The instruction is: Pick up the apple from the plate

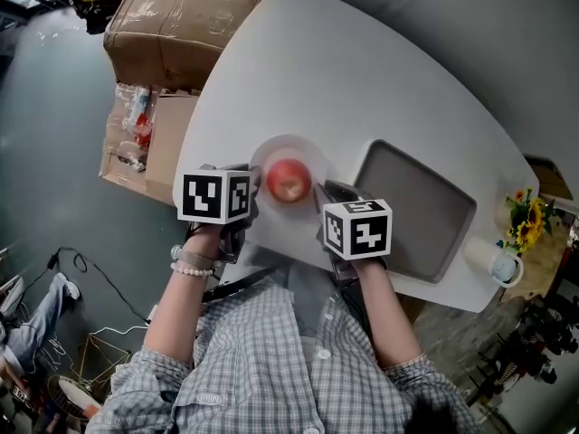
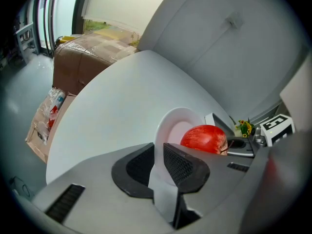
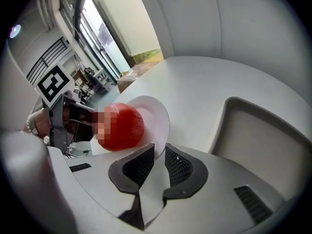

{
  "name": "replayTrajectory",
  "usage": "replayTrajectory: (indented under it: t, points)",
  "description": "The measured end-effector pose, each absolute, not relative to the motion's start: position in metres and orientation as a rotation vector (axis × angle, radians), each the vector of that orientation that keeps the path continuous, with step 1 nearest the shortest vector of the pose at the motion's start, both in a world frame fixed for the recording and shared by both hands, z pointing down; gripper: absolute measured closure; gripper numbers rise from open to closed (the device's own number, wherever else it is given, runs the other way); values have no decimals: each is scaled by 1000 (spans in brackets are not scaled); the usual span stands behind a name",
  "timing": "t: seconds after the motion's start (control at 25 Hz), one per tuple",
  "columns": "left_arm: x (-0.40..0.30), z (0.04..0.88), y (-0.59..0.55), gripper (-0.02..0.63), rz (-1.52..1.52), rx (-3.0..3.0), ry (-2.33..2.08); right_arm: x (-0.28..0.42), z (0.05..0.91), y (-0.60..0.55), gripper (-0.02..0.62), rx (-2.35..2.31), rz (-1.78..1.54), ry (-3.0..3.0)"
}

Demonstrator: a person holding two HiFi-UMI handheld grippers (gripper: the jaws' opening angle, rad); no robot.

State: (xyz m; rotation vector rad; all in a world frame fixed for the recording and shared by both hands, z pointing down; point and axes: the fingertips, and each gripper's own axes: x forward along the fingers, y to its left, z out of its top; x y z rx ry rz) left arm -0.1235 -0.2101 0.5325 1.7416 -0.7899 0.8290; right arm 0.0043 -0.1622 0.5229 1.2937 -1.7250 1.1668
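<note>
A red apple lies on a small white plate near the front edge of the white table. My left gripper is at the plate's left rim and my right gripper at its right rim. In the left gripper view the plate runs edge-on into the narrow gap of my left gripper, with the apple just beyond. In the right gripper view the plate likewise enters my right gripper, and the apple sits to the left. Both pinch the rim.
A grey rectangular tray lies right of the plate. A white cup and yellow flowers stand at the table's right end. Cardboard boxes sit on the floor beyond the left edge. The person's torso is against the near edge.
</note>
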Motion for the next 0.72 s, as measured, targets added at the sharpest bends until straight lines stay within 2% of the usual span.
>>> replayTrajectory:
  t: [0.72]
  points:
    - [-119,547,-212,543,818,1765,-743,3,533,-171,520,1209,855,-1677]
